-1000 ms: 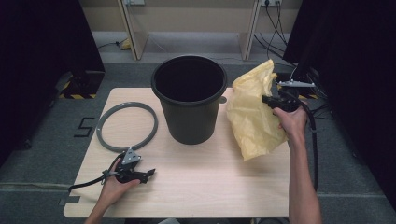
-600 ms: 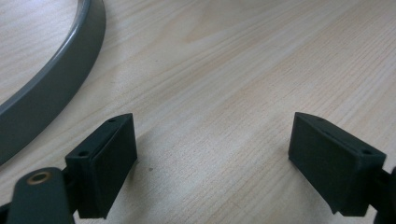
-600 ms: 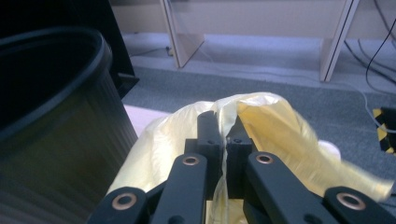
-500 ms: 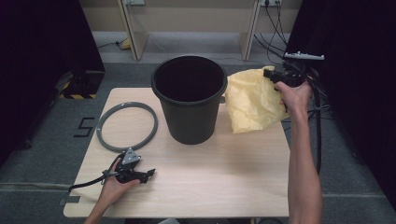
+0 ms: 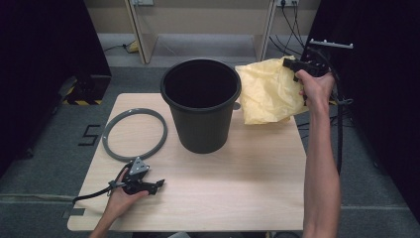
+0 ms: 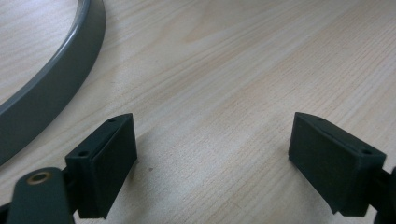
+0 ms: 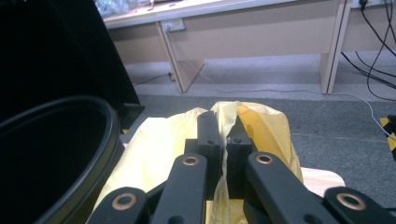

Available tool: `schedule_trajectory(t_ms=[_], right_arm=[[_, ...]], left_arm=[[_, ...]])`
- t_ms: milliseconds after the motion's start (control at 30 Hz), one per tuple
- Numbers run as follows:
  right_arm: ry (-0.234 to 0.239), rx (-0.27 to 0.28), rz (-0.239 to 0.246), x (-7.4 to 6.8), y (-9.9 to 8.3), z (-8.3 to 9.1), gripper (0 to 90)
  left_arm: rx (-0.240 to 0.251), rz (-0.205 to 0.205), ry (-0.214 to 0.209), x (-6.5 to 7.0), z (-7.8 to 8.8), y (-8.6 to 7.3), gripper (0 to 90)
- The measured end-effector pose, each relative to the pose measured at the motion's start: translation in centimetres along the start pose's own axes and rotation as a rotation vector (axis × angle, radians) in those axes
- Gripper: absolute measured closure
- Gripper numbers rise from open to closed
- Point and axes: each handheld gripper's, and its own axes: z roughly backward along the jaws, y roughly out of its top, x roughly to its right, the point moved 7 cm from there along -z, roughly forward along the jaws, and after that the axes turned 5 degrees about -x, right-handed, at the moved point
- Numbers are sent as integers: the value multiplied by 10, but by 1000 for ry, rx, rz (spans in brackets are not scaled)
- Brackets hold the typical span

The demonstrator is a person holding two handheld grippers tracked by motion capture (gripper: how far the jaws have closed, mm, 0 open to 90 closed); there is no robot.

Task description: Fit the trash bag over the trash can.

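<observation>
The right gripper (image 5: pixel 292 64) is pinching a yellow plastic bag (image 5: pixel 270 91) at its top edge, its jaws closed tight on a fold of the thin film. In the right gripper view (image 7: pixel 223 140) the two black jaws are standing almost together with a strip of the yellow film pressed between them. The bag is hanging off the tabletop (image 5: pixel 237 183) at the far right, draping down from the jaws with its lower part reaching the tabletop's far right corner. It is hanging just beside the black bucket (image 5: pixel 200 106), to the right of the bucket's rim and close to it; whether the two are touching cannot be told. The bucket is standing upright near the far middle of the tabletop, its mouth open and dark inside.

The left gripper (image 5: pixel 156 186) is lying low over the near left part of the tabletop in the person's left hand (image 5: pixel 121 193). Its jaws are standing wide apart with nothing between them, as the left gripper view (image 6: pixel 212 163) is showing bare wood grain in the gap. A grey ring (image 5: pixel 133 134) is lying flat on the left of the tabletop, just beyond the left gripper and to the left of the bucket, apart from both.
</observation>
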Motion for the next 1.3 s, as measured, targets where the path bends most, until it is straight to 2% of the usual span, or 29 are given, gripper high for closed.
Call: schedule_trajectory(t_ms=[167,500,767,900,1033,1300], right_arm=[[2,25,-35,3,12,2,888],[3,55,-25,-7,31,4,889],[14,95,-30,-18,60,14,888],[37,123,-34,-28,70,19,888],[75,139,-35,-42,73,15,888],[141,130,-40,-73,69,-14,888]], left_arm=[[0,0,0,0,0,0,144],[0,-3,1,0,0,0,144],[0,0,0,0,0,0,144],[0,0,0,0,0,0,144],[0,0,0,0,0,0,144],[0,-3,0,0,0,0,144]])
